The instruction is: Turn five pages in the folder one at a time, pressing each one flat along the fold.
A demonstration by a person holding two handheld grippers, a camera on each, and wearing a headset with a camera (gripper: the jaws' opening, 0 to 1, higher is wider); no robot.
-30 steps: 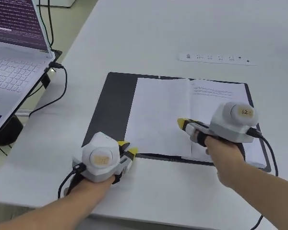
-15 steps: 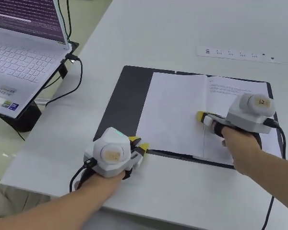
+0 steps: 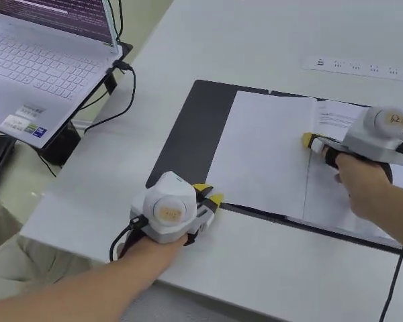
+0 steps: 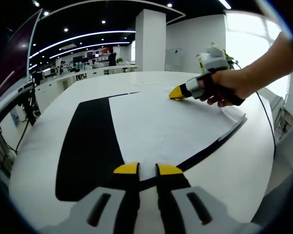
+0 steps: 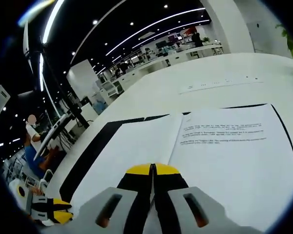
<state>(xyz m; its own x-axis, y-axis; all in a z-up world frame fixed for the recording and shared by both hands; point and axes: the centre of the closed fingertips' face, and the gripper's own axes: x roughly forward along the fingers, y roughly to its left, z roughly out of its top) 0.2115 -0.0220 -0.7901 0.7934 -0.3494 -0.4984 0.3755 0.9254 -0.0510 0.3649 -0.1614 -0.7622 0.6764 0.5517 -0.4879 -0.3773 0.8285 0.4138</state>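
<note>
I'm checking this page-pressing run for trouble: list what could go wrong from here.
1. The right tongs, shut, rest their pointed tips on the page beside the fold; dragging them could crease or tear it.
2. The left tongs sit at the folder's near edge without clearly pinning it, so the folder may slide under the push.

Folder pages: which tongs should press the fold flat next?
Probably right. The right tongs are shut, tips right beside the fold; the left tongs sit at the near edge of the folder, farther off.
</note>
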